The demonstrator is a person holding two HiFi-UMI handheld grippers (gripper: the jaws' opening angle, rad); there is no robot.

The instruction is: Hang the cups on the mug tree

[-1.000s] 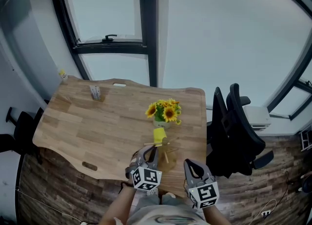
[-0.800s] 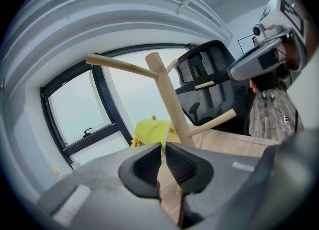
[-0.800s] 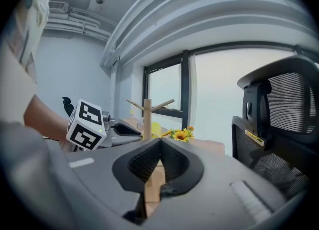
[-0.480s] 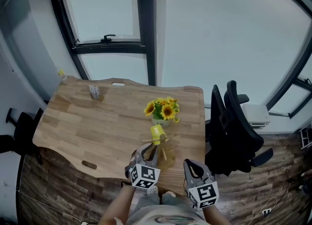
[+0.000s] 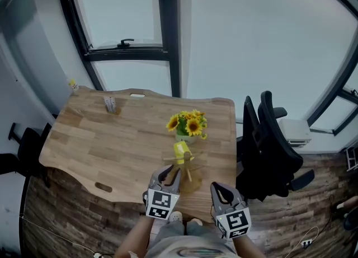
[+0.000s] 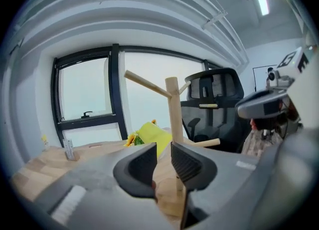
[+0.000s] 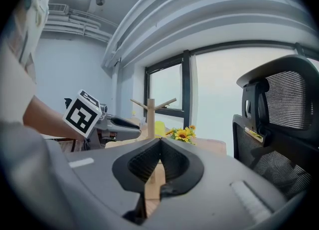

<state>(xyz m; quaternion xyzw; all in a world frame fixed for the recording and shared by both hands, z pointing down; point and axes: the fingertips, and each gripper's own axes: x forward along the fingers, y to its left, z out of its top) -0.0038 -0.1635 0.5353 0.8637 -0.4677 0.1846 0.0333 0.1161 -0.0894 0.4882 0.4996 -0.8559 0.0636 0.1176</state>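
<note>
Yellow cup (image 6: 152, 134) hangs beyond left hand-held gripper (image 6: 163, 152), empty jaws just opened.

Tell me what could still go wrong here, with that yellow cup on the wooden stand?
1. The left tool, whose jaws have just been opening with nothing between them, sits close to the mug tree; a careless pull back could knock it over.
2. The yellow cup seems to hang from one peg; a bump might slip it off.
3. The sunflowers stand right behind and could topple too.
</note>
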